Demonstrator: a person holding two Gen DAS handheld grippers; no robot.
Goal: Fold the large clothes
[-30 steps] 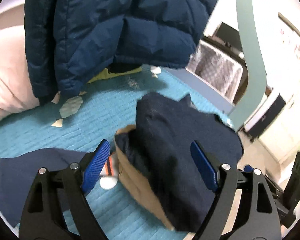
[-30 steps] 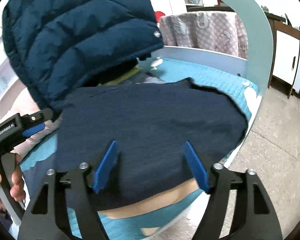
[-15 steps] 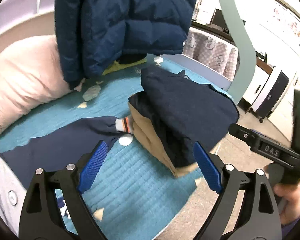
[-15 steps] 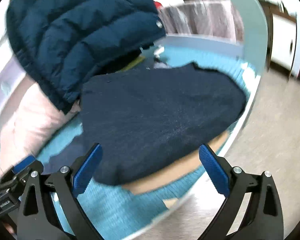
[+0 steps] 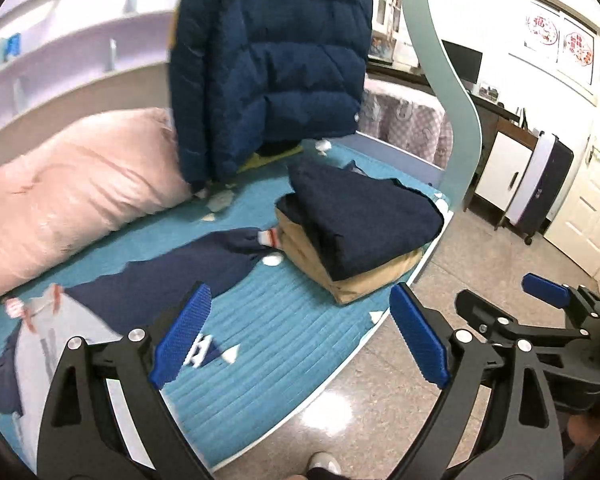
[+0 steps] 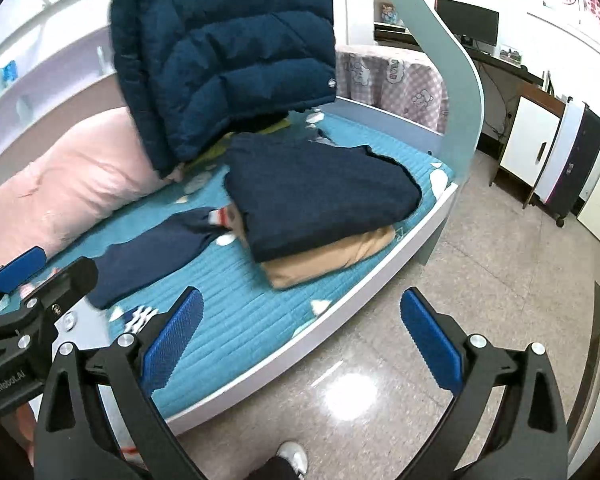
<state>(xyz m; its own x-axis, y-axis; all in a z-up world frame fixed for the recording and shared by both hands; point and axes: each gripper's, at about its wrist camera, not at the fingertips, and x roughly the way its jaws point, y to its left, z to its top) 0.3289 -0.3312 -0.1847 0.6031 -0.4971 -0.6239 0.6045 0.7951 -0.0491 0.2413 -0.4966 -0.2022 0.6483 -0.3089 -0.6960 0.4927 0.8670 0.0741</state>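
A folded dark navy garment (image 5: 364, 216) (image 6: 316, 192) lies on top of a folded tan garment (image 5: 364, 280) (image 6: 324, 256) near the foot end of the teal bed (image 5: 260, 320) (image 6: 236, 312). A flat navy and grey sweatshirt (image 5: 172, 276) (image 6: 148, 252) lies spread on the bed to the left. My left gripper (image 5: 300, 336) is open and empty, held back over the bed edge. My right gripper (image 6: 300, 340) is open and empty, over the bed edge and floor. Each gripper shows in the other's view, at its edge.
A navy puffer jacket (image 5: 268, 68) (image 6: 224, 52) hangs above the bed. A pink duvet (image 5: 68, 184) (image 6: 60, 188) lies at the left. The shiny floor (image 6: 480, 300) holds a cabinet (image 6: 532, 140) and a dark appliance (image 6: 572, 160) at the right. A shoe tip (image 6: 292, 456) shows at the bottom.
Both grippers have pulled back from the folded stack, away from the bed. The right gripper's jaws opened wider. The stack stays where it was.
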